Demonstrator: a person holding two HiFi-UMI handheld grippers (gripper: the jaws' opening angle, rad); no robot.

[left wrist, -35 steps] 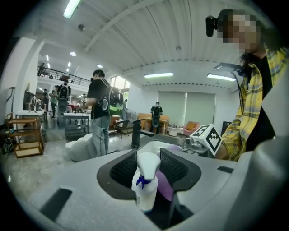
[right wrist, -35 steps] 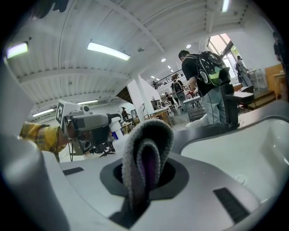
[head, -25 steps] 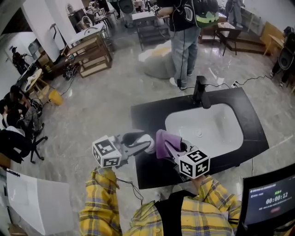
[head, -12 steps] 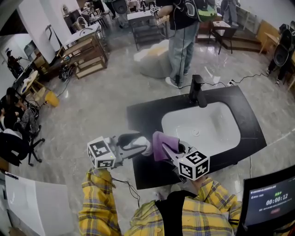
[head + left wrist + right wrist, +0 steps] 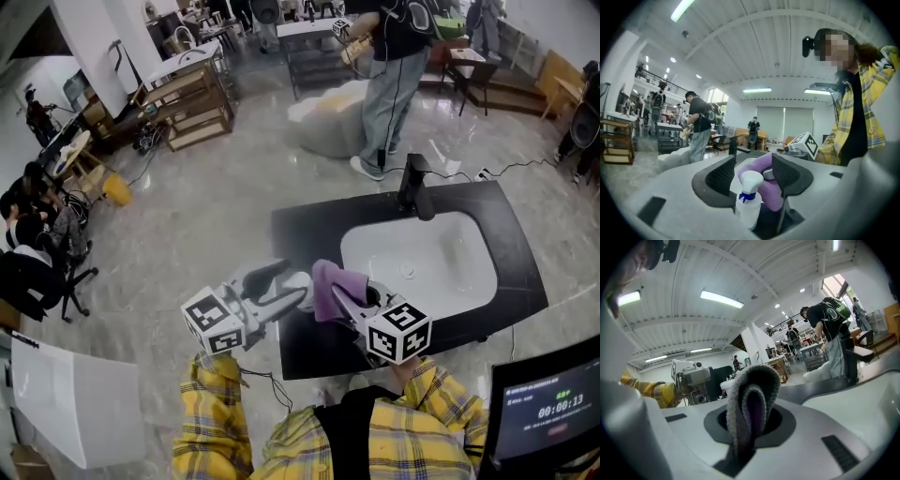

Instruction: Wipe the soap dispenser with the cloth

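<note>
Left gripper [image 5: 752, 171]: 2 jaws stand well apart and have just been opening; a white plastic soap dispenser with a blue collar and a trigger head [image 5: 749, 206] stands upright between them, with a gap showing on each side, so the pads do not press on it.

Right gripper [image 5: 749, 423]: jaws closed on a folded purple cloth [image 5: 326, 279]; the fold sticks up out of the jaws as a rounded loop, grey on the outside and purple inside.

Position: in the head view both grippers meet over the near left corner of the black stone countertop [image 5: 319, 230], left gripper coming in from the left edge, right gripper from the near edge; the soap dispenser sits at that corner, its base hidden, so I cannot tell whether it rests on the countertop.

Cloth vs dispenser: in the left gripper view the cloth lies directly behind and to the right of the soap dispenser, just beside it; actual contact cannot be confirmed.

Surroundings: white oval basin [image 5: 441, 253] set in the countertop, right of the grippers; black faucet [image 5: 412, 187] at the far edge; 1 person in grey trousers [image 5: 389, 84] stands on the floor beyond the far edge.
</note>
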